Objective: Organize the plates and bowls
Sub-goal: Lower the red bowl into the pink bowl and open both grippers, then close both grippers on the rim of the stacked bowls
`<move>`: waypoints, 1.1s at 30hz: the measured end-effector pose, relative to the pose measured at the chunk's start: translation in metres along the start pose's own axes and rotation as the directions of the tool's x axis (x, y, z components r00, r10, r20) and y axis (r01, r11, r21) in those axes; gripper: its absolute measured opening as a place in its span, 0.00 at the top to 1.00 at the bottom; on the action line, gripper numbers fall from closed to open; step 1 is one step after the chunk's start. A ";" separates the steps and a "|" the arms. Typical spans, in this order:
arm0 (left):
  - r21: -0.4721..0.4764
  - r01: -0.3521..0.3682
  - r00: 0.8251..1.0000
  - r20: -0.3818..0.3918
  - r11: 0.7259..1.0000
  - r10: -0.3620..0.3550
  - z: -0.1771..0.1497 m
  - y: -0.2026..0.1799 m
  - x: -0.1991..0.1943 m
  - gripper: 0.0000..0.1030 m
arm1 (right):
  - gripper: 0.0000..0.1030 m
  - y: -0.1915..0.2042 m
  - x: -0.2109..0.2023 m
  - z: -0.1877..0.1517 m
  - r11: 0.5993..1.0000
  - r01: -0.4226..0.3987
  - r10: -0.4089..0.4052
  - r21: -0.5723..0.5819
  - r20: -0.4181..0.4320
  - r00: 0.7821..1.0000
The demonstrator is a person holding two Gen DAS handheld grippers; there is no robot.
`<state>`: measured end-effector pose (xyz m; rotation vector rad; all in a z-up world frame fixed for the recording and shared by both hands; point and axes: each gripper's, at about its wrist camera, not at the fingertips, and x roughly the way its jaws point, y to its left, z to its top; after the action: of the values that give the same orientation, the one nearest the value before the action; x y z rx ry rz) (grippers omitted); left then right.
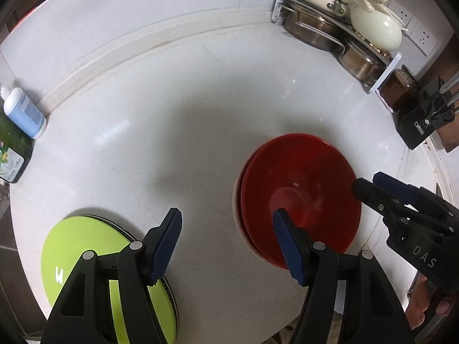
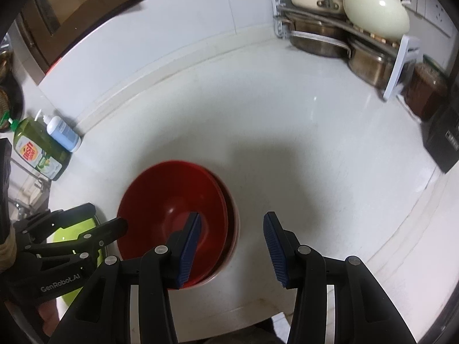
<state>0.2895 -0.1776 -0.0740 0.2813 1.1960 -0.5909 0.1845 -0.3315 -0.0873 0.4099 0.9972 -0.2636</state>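
Hovering with jaws apart and empty, the left gripper (image 1: 226, 240) and right gripper (image 2: 231, 246) flank the red bowls (image 1: 298, 195) — right one nearer.

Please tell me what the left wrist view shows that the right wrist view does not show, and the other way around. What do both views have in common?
Only the left wrist view shows most of the green plate stack and the fingers of the right hand-held gripper close together beside the red bowls.

Only the right wrist view shows the green dish soap bottle, the brown cabinets and the right hand-held gripper's own spread fingers.

Both show the stacked red bowls, the white counter, the blue-white bottle, the rack of pots and the open left hand-held gripper.
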 end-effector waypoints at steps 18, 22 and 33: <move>-0.083 0.017 0.997 -0.076 0.996 -0.023 0.000 -0.002 0.037 0.53 | 0.68 -0.012 0.036 -0.008 0.995 -0.046 0.057 0.088 -0.134 0.989; -0.095 0.051 0.991 -0.119 0.994 -0.062 0.006 -0.002 0.047 0.56 | 0.73 -0.014 0.044 -0.005 0.993 -0.065 0.081 0.100 -0.167 0.983; -0.174 0.154 0.960 -0.205 0.973 -0.189 0.012 -0.005 0.067 0.68 | 0.81 -0.020 0.053 -0.001 0.987 -0.067 0.095 0.145 -0.197 0.976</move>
<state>0.3123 -0.2068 -0.1316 0.1107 1.4849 -0.6243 0.2034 -0.3502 -0.1376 0.6113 1.1635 -0.2199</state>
